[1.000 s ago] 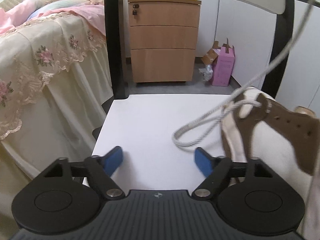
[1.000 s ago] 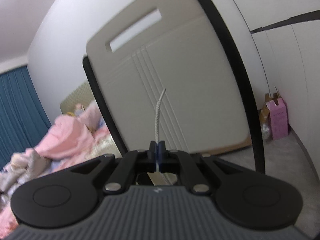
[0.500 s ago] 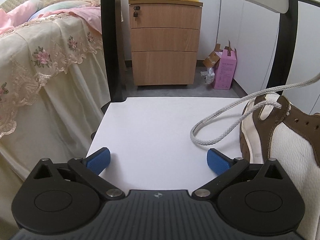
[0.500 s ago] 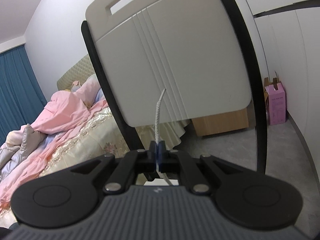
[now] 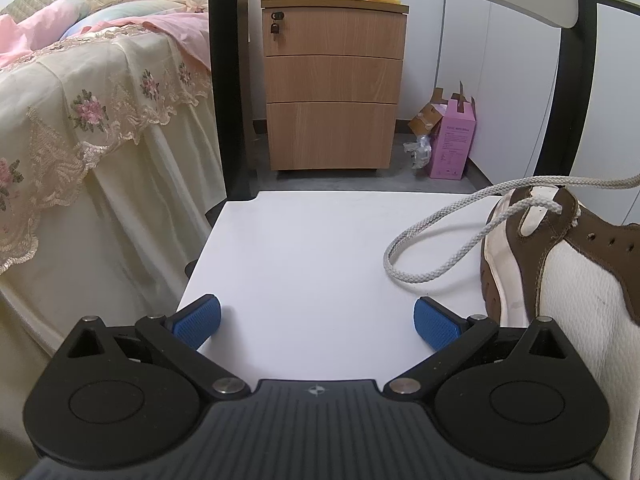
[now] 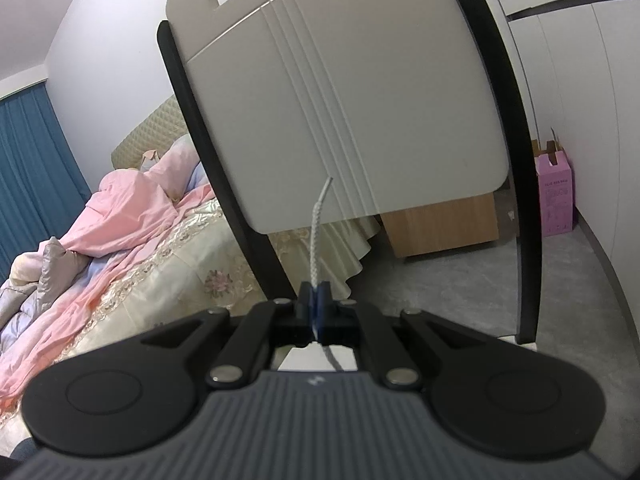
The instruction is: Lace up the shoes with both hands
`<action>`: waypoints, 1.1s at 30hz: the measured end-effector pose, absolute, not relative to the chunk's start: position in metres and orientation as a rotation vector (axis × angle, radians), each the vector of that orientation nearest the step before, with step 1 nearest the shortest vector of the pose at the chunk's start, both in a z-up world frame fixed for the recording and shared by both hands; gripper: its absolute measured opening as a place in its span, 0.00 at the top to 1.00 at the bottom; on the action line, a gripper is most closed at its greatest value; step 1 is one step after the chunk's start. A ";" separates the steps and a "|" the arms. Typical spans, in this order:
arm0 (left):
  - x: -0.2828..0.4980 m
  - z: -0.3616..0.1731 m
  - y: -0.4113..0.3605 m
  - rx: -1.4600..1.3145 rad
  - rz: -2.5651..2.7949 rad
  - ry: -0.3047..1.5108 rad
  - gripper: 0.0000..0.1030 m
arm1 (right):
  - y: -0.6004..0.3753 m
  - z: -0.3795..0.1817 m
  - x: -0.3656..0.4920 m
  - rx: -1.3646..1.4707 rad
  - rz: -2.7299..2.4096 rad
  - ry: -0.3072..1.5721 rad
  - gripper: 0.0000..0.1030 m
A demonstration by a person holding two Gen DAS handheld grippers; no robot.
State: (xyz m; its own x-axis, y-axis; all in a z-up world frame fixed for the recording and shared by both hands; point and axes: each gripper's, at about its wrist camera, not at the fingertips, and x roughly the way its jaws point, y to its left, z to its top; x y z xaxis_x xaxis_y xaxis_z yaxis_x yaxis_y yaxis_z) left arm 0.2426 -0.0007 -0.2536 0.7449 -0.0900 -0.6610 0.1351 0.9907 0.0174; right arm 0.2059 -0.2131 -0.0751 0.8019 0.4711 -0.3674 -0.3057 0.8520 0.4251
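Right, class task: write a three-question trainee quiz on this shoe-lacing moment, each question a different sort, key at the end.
1. True or false: the left tool is gripping the lace.
2. What does the right tool hold?
A. a shoe tongue
B. the lace end
C. nothing
3. Fill in: the shoe rests on a white ____.

Key: 1 false, its jaws stand wide open and empty; 2 B; 3 chair seat.

Brown-and-white shoe [image 5: 568, 280] sitting at right edge of white tabletop [image 5: 312, 256], perforated brown eyelet panel facing up. Grey-white braided lace [image 5: 424, 236] running through top eyelet, looping slack on tabletop just beside shoe, other strand stretching taut off to right. Lace end [image 6: 318, 240] sticking up stiff, aglet tip pointing upward.
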 end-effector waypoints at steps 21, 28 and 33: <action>0.242 -0.253 -0.001 0.066 -0.124 0.720 0.00 | -0.197 -0.093 0.198 0.221 0.429 0.572 0.98; 0.242 -0.253 -0.001 0.066 -0.124 0.720 0.00 | -0.194 -0.094 0.199 0.211 0.432 0.579 0.97; 0.242 -0.253 -0.001 0.066 -0.124 0.720 0.00 | -0.194 -0.093 0.198 0.223 0.439 0.579 0.97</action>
State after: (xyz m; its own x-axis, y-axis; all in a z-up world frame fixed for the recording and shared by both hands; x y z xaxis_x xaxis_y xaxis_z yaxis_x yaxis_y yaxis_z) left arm 0.2422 -0.0009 -0.2533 0.7447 -0.0903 -0.6612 0.1358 0.9906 0.0177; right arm 0.1981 -0.1942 -0.0925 0.7486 0.4596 -0.4780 -0.3364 0.8844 0.3236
